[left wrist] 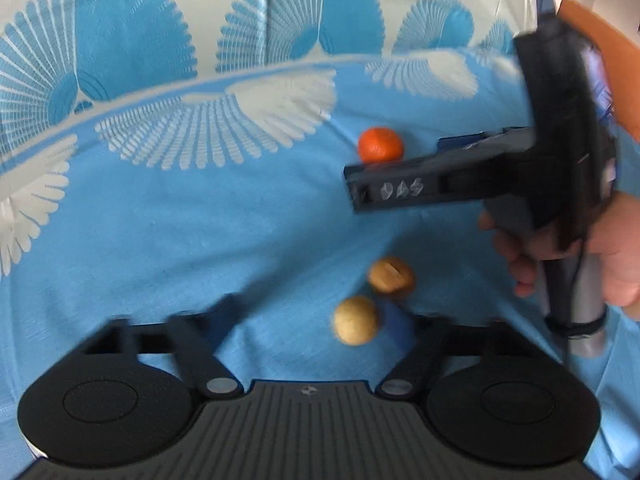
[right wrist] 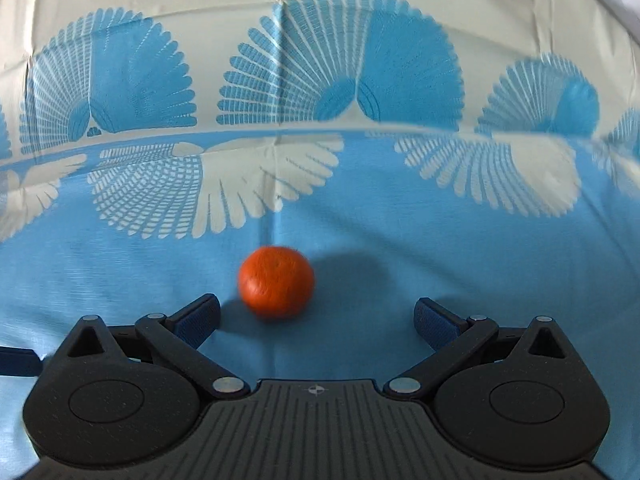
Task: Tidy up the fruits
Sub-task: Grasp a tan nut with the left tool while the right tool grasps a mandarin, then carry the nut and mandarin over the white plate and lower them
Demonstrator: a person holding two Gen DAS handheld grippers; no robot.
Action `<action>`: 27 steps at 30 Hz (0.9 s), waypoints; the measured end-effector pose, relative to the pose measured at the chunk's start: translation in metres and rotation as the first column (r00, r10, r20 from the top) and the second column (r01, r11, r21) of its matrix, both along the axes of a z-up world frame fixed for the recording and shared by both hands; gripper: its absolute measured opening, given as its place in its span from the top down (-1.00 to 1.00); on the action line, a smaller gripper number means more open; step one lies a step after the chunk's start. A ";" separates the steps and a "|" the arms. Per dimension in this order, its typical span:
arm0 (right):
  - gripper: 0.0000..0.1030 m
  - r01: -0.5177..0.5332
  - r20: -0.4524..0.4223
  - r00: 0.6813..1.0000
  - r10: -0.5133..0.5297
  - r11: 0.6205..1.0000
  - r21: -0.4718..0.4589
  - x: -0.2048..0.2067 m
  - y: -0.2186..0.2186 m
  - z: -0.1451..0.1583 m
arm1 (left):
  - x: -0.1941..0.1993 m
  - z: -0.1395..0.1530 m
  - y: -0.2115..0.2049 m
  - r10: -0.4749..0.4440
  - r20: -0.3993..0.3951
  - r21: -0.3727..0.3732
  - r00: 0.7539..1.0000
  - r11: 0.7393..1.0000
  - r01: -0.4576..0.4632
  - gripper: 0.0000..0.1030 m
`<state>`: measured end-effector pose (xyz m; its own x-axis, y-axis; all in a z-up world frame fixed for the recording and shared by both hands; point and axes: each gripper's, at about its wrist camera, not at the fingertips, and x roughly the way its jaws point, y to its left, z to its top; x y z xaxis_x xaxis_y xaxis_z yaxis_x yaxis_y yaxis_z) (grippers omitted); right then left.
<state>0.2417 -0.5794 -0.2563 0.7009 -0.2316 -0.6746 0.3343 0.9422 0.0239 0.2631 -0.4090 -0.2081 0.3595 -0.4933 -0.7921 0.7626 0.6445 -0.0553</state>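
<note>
Blue cloth (right wrist: 360, 240) w/ white fan shapes covers the whole surface, and the orange (right wrist: 276, 282) serves as the landmark for everything else.

Right gripper (right wrist: 316, 320): jaws spread wide, released, nothing between the blue pads (right wrist: 434, 326). The orange lies on the cloth just ahead of the gap, slightly toward the left finger, not touching either pad. Its outline is smeared by blur.

From the left wrist view the same orange (left wrist: 380, 145) sits far up the cloth, partly behind the right gripper (left wrist: 354, 172), which reaches in from the right side, held by a hand (left wrist: 592, 256) round the handle. Fingertips of that tool overlap the orange's lower edge in this view; contact can't be told.

Two tan round fruits lie well below the orange, nearer the left camera: the first fruit (left wrist: 391, 276) has a pale mark on top, and the second fruit (left wrist: 356, 321) lies just below-left of it, almost touching.

Left gripper (left wrist: 316, 320): fingers very blurred. Jaws partly apart, not clenched on anything visible; the second fruit sits near the right finger (left wrist: 404, 320), but whether it's touched can't be told.
</note>
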 end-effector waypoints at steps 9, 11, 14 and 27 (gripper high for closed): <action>0.29 0.044 0.021 0.999 -0.043 0.997 -0.055 -0.034 0.006 0.033 | -0.017 0.039 0.034 0.050 -0.050 -0.038 0.997 0.998 -0.052 0.50; 0.29 0.085 0.058 0.995 -0.083 0.996 -0.030 -0.056 0.003 0.053 | -0.028 0.059 0.051 0.083 -0.038 -0.041 0.996 0.996 -0.085 0.50; 0.29 0.107 0.110 0.988 -0.106 0.994 -0.006 -0.096 0.013 0.090 | -0.046 0.093 0.085 0.140 -0.037 -0.056 0.989 0.988 -0.142 0.49; 0.28 -0.087 0.231 0.971 0.059 0.990 0.110 -0.257 0.181 0.214 | -0.176 0.207 0.268 0.360 -0.030 -0.057 0.933 0.931 -0.361 0.49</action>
